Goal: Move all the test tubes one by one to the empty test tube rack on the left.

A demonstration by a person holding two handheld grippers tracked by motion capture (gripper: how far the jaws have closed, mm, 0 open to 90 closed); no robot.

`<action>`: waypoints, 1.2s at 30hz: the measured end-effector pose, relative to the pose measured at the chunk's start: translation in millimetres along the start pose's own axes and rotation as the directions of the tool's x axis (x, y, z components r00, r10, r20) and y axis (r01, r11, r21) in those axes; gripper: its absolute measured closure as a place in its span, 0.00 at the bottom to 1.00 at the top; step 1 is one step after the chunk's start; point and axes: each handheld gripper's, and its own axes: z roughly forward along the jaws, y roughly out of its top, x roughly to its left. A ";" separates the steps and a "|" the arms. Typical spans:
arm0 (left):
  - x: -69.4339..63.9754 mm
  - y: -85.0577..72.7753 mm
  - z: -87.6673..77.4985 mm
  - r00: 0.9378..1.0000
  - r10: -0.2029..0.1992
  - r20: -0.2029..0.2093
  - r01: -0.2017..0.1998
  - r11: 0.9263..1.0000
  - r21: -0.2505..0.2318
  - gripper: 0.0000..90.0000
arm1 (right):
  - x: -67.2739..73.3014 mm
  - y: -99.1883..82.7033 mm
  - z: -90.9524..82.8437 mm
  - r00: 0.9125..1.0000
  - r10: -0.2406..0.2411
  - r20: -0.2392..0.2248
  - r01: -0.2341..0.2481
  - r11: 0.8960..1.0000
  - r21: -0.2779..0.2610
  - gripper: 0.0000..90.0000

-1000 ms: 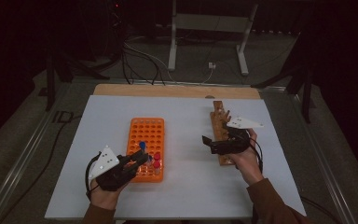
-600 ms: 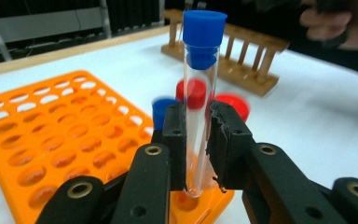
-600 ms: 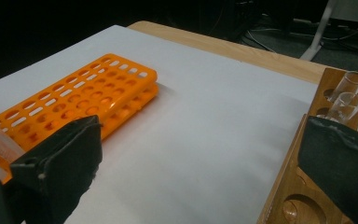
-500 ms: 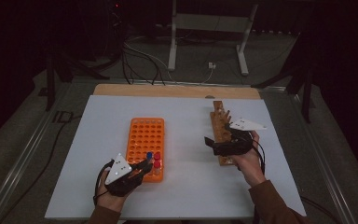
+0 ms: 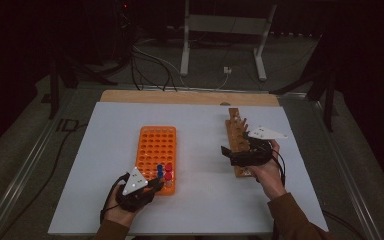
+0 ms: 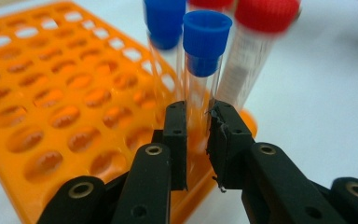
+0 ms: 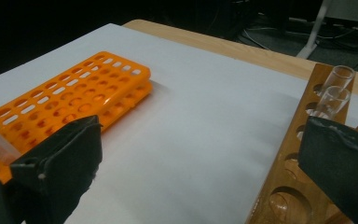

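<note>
My left gripper [image 6: 197, 135], pinching the blue-capped tube [image 6: 200, 70], has sunk it into the orange rack's [image 6: 51, 93] near corner; right gripper [image 7: 200, 163] spread, idle.

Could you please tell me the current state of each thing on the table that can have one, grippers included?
Left gripper: shut on the blue-capped clear tube.
Blue-capped clear tube: capped, upright, lower end in the orange plastic rack.
Red-capped clear tube: capped, upright, in the same rack.
Orange plastic rack: flat on the table, most holes empty.
Right gripper: open, holding nothing.
Wooden rack: on the table, holding uncapped clear tubes.
</note>
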 end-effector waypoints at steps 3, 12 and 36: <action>0.4 -0.6 -0.5 1.000 0.000 -0.001 0.000 1.000 -0.002 0.87 | -0.3 0.6 -0.4 1.000 -0.006 0.009 0.006 1.000 -0.001 0.00; 0.9 0.9 -10.1 1.000 -0.008 0.021 0.009 0.998 -0.061 0.74 | -7.7 3.7 -1.6 0.999 -0.003 0.035 0.004 1.000 -0.008 0.00; 19.5 6.9 -35.3 0.990 -0.124 -0.067 0.106 0.967 -0.231 0.19 | -47.6 20.6 12.7 0.987 0.089 0.133 -0.087 0.996 -0.018 0.06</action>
